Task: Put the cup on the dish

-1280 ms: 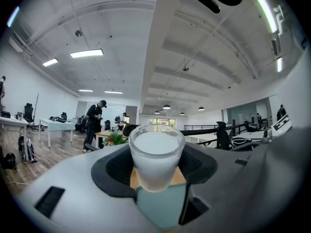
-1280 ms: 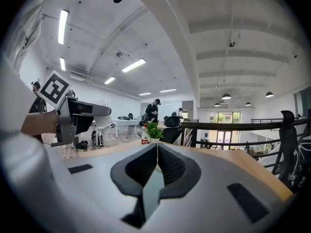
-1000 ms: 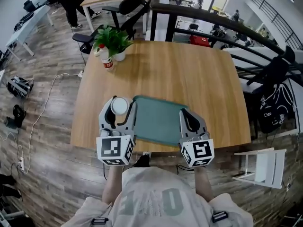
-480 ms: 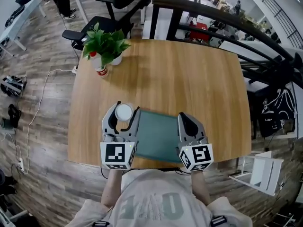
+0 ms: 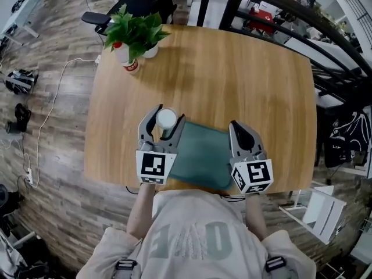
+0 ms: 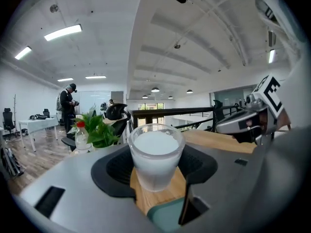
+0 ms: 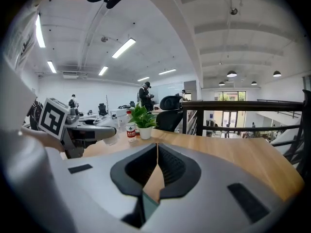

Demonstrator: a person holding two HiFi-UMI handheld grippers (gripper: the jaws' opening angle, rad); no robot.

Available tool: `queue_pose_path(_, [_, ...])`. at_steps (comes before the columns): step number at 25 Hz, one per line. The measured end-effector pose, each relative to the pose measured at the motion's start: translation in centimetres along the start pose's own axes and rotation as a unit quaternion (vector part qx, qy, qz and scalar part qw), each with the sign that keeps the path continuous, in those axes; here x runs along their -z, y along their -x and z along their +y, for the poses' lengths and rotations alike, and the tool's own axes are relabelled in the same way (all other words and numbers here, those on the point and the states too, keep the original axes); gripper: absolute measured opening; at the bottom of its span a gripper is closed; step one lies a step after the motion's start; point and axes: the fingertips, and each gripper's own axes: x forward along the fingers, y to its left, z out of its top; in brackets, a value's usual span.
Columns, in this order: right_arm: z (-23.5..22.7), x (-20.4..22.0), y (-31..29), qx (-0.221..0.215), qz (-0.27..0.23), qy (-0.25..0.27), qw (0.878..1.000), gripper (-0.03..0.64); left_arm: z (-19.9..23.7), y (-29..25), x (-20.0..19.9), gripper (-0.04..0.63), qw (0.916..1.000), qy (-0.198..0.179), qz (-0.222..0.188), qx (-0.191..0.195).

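Observation:
A frosted white cup (image 5: 165, 119) (image 6: 155, 154) stands upright between the jaws of my left gripper (image 5: 167, 114) (image 6: 155, 165), which is shut on it. The cup hangs over bare wood just left of the teal dish's far left corner. The flat, rectangular dish (image 5: 203, 153) (image 6: 167, 217) lies on the wooden table (image 5: 232, 74) near its front edge, between my two grippers. My right gripper (image 5: 239, 127) (image 7: 156, 147) is at the dish's right side, shut with its tips meeting and nothing between them; a sliver of the dish (image 7: 148, 205) shows below them.
A potted plant (image 5: 136, 31) and a small red-capped bottle (image 5: 129, 63) stand at the table's far left corner. An office chair (image 5: 128, 7) is behind them and a dark railing (image 5: 325, 34) runs along the far right. A person (image 6: 67, 108) stands far off.
Both grippers have sunk a little toward the table and edged forward. The cup has stayed in the left jaws, and the head view has shifted over the table.

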Motion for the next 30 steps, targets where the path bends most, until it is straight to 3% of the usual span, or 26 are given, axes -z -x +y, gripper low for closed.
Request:
queue_pose_path(8, [-0.9, 2.3, -0.9, -0.002, 0.04, -0.004, 0.999, 0.02, -0.7, -0.9, 7.5, 0.262, 0.9944, 0.0, 0.105, 0.013])
queue_pose_path(14, [0.1, 2.9, -2.0, -0.012, 0.054, 0.0, 0.998, 0.02, -2.0, -0.8, 13.1, 0.263, 0.9819, 0.0, 0.185, 0.039])
queue_pose_path(19, [0.4, 3.2, -2.5, -0.013, 0.065, 0.005, 0.998, 0.02, -2.6, -1.5, 14.8, 0.263, 0.9771, -0.01, 0.205, 0.057])
queue_pose_path(25, [0.8, 3.8, -2.3, -0.011, 0.08, 0.01, 0.997, 0.02, -3.6, -1.7, 16.9, 0.264, 0.9671, -0.061, 0.233, 0.082])
queue_pose_path(30, [1.3, 4.0, -2.6, -0.013, 0.083, 0.014, 0.996, 0.02, -3.9, -1.8, 17.2, 0.264, 0.9714, -0.025, 0.218, 0.092])
